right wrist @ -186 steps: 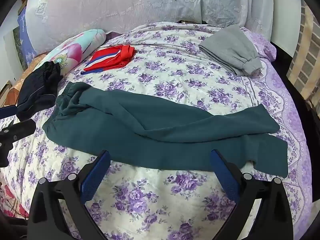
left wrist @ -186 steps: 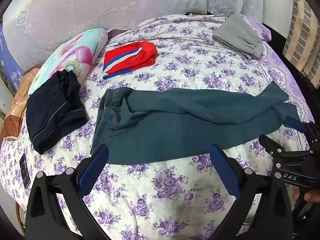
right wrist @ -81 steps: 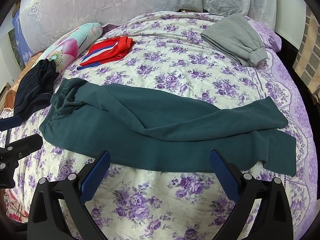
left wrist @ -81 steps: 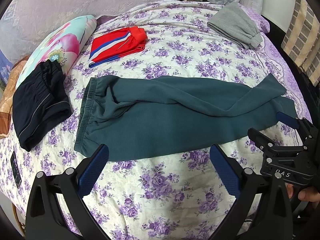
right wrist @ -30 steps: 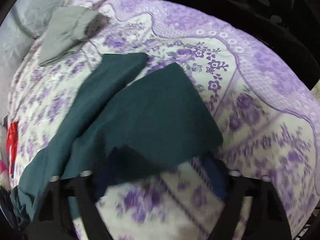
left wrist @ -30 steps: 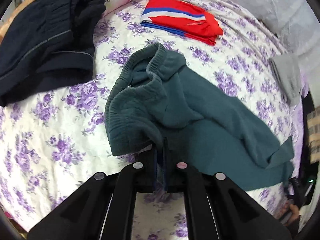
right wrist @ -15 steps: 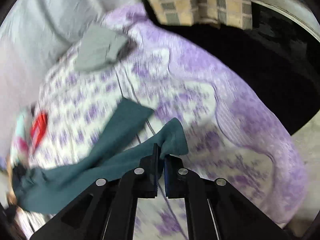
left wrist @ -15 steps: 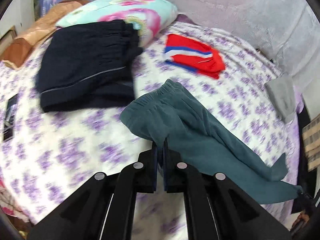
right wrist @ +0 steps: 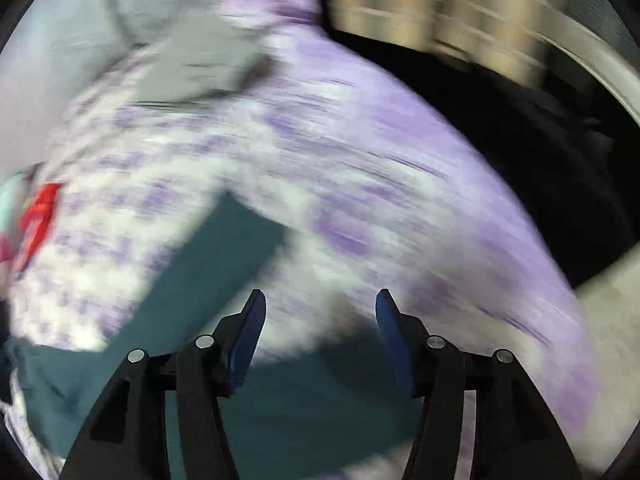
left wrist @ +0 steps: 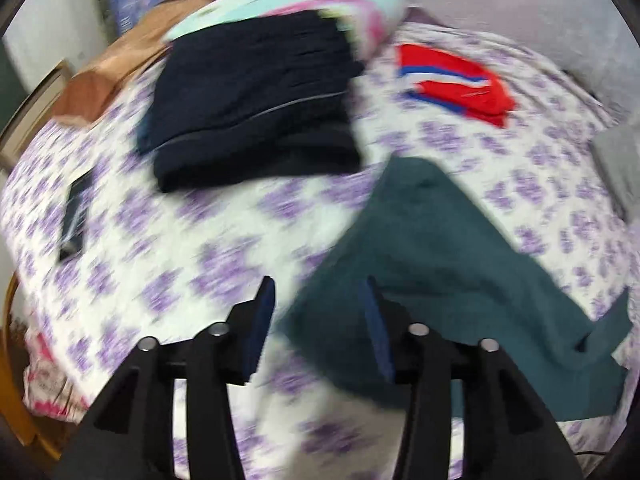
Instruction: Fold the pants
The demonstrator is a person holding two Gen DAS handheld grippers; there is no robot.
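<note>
The dark teal pants [left wrist: 448,268] lie on the floral bed, running from the centre toward the lower right in the left wrist view. My left gripper [left wrist: 320,308] is open, its jaws apart over the near edge of the pants, holding nothing. In the blurred right wrist view the teal pants [right wrist: 208,280] lie at lower left and under the gripper. My right gripper [right wrist: 320,312] is open and empty above the leg end.
Folded dark navy pants [left wrist: 256,104] lie at the back left by a floral pillow [left wrist: 288,4]. A red, white and blue garment [left wrist: 456,84] lies at the back. A dark phone [left wrist: 74,220] lies at the left. Grey folded pants [right wrist: 200,68] lie far back, and the bed edge [right wrist: 540,272] drops off right.
Both grippers were shut on the teal pants half a second ago and have opened and let go. The pants have dropped onto the bed. Both views are moving fast.
</note>
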